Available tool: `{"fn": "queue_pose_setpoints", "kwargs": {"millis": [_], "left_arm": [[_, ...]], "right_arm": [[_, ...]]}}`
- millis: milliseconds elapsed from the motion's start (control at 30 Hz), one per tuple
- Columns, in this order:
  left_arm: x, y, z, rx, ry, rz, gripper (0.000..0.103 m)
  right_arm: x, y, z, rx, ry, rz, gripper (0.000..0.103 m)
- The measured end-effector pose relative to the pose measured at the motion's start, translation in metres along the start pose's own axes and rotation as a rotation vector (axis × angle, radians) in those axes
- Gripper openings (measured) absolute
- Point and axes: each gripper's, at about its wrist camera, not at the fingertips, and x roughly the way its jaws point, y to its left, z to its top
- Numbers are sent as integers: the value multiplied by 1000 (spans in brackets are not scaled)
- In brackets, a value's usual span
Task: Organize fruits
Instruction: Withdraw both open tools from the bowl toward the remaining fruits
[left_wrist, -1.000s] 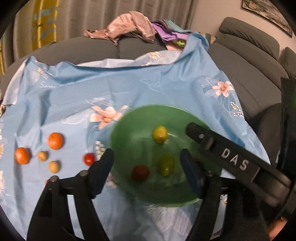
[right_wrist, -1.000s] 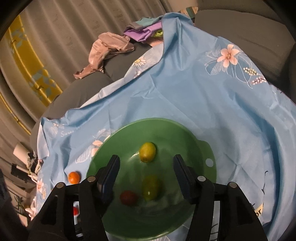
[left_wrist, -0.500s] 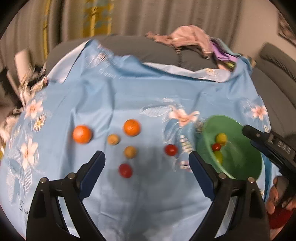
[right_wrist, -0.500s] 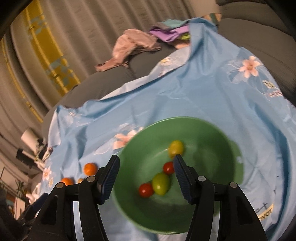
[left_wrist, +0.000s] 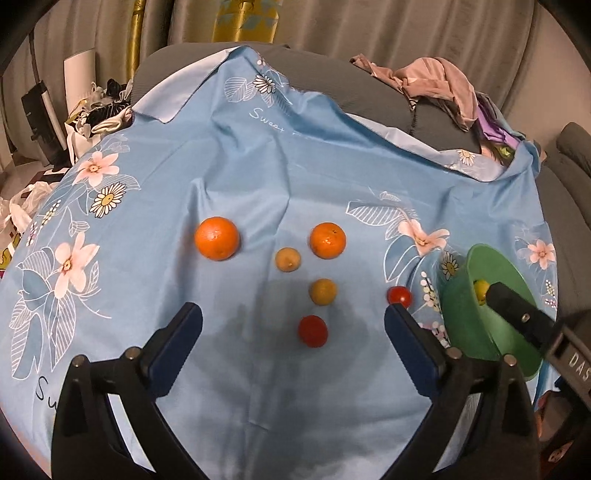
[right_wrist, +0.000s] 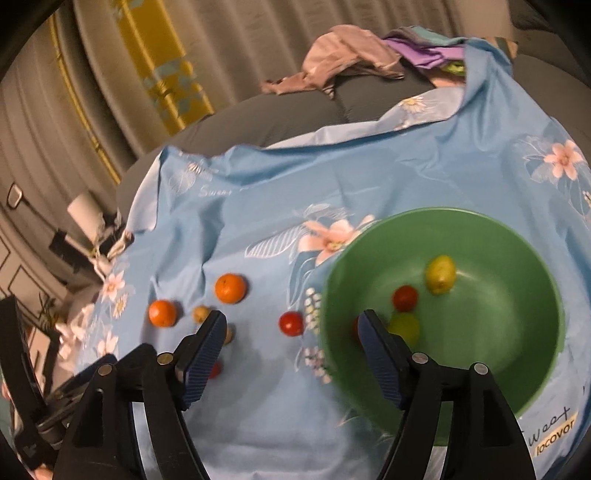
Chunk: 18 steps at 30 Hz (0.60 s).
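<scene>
Sorting fruit on a blue floral cloth (left_wrist: 258, 177) draped over a grey sofa (left_wrist: 369, 96), a person works two hand-held grippers, with the job judged partly done: some fruit sits in the green bowl (right_wrist: 517, 369), six pieces lie outside it. The bowl, at the cloth's right side, holds a yellow-green fruit (right_wrist: 440, 274), a green one (right_wrist: 406, 326) and a red tomato (right_wrist: 405, 297) (a further red shape behind the right gripper's finger cannot be made out).

The left gripper (left_wrist: 293, 325) hovers over the loose fruit with jaws spread wide and nothing between them; the right gripper (right_wrist: 291, 328), just at the bowl's near rim, is likewise wide and empty.

On the cloth, two oranges (left_wrist: 217, 237) (left_wrist: 328, 240) lie well apart, with two small tan fruits (left_wrist: 287, 259) (left_wrist: 323, 291) between and below them. Nearest the left gripper is a red tomato (left_wrist: 313, 331), glossy and round, framed by the jaws; a second tomato (left_wrist: 399, 295) rests near the bowl.

The likely next move is a descent onto the near tomato, closing gently, since it is small, smooth and apt to roll or split.
</scene>
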Motion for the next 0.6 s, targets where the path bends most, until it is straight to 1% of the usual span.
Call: {"fn": "queue_pose_setpoints", "kwargs": {"millis": [67,267,433,600], "left_arm": [[0,2,1,-2,-2,-4,100],[-1,8,1,11,-12,37,100],[0,20,3,-11,-11,72,100],[2,27,4,-38,-1,78,100]], "right_arm": [[5,6,-3,-12,15,11,79],[16,24,-8,-49,55,14,79],[22,36,-14,-71,79,39,79],[27,43,-18,-102,97,29,79]]}}
